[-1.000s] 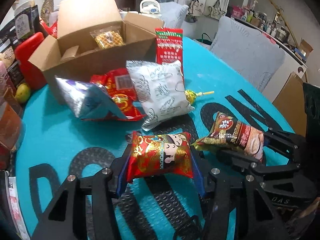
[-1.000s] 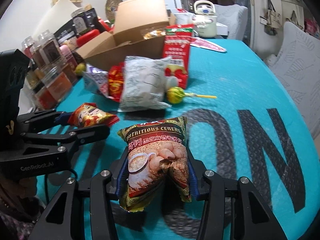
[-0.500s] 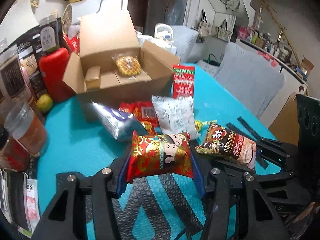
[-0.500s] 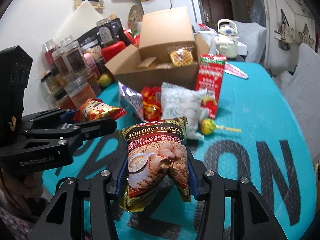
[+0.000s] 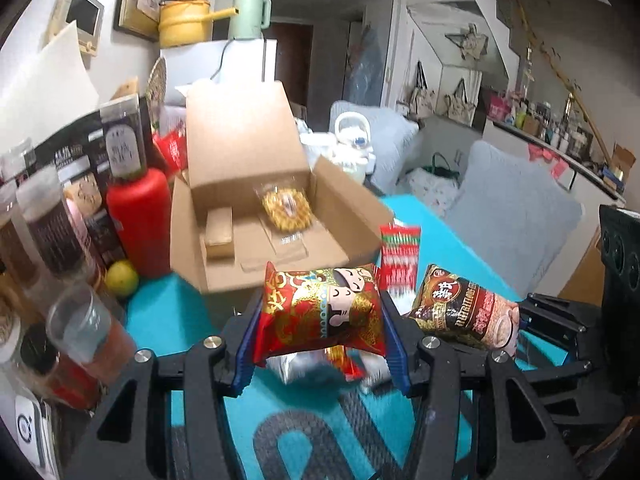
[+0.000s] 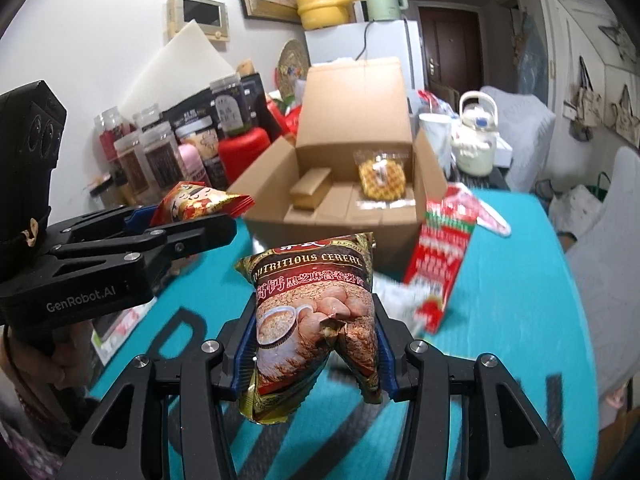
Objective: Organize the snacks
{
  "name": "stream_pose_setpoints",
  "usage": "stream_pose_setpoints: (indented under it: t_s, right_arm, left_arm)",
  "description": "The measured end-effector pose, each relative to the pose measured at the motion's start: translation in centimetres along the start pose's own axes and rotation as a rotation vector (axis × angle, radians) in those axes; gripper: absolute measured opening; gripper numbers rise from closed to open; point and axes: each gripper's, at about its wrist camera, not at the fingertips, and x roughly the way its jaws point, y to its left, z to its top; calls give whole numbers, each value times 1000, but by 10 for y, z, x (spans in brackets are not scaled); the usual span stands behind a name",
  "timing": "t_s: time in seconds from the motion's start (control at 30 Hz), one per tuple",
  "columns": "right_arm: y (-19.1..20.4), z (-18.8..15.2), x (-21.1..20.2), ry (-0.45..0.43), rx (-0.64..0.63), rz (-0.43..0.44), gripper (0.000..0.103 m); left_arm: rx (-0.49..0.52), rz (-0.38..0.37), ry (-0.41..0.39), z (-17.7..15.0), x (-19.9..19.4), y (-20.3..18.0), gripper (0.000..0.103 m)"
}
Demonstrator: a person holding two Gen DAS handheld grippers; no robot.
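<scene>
Teal table mat (image 6: 516,240) lay mostly bare right of the open cardboard box (image 6: 340,200), w/ jars crowding its left side. Left gripper (image 5: 320,320) clamped a red snack pouch (image 5: 320,312), long axis crosswise, just in front of the box. Right gripper (image 6: 316,332) squeezed a cereal packet (image 6: 316,312) upright, top toward the box. Both grippers were tilted downward, side by side above the mat.

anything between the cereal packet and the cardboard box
Right wrist view: only bare teal tabletop between the cereal packet and the cardboard box.
</scene>
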Motion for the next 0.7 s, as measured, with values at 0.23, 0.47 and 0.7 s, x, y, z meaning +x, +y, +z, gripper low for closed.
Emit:
stream_pose_setpoints:
  t_s: [0.23,0.47,0.7]
  right_arm:
    - [-7,40,5,-51,-25,2,49]
    - [-17,80,14,-100,-55,8,49]
    - [-32,117,36,-136,-71,2,49]
  left_arm:
    - [5,22,-70,37,6,7,52]
    - [-1,28,-129,72,16,14,52]
    - [-8,45,-159,102,41,28,53]
